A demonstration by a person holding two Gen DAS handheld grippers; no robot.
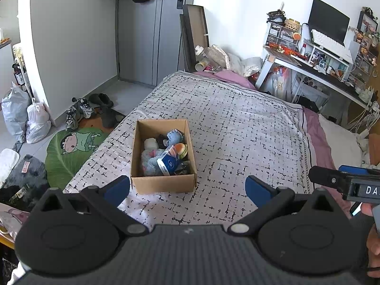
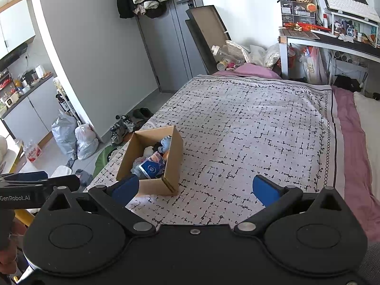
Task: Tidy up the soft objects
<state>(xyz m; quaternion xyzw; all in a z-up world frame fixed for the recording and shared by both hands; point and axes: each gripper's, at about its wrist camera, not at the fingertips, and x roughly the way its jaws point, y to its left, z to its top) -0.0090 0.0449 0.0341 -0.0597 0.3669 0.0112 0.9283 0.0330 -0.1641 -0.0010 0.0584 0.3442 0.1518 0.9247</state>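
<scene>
Both tongs wide and empty: left gripper (image 1: 187, 187), right gripper (image 2: 196, 188); plush toys (image 1: 152, 159) in cardboard box (image 1: 163, 182) look light, squashy, so pinch mid-body.

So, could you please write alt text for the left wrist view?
An open cardboard box of soft toys sits on a patterned bedspread, just beyond the open, empty left gripper. The right gripper enters at right.

1. The cardboard box (image 1: 163, 185) was plain brown.
2. The bed cover (image 1: 237, 128) was white with a broken black grid pattern and a black chain-like border.
3. The sheet (image 1: 315, 130) beneath was mauve pink.
4. The left gripper (image 1: 187, 188) had blue pads on black arms.
5. The packet (image 1: 169, 162) in the box was blue and white.
6. The floor mat (image 1: 68, 152) was green, leaf-patterned, with a cartoon figure.
</scene>
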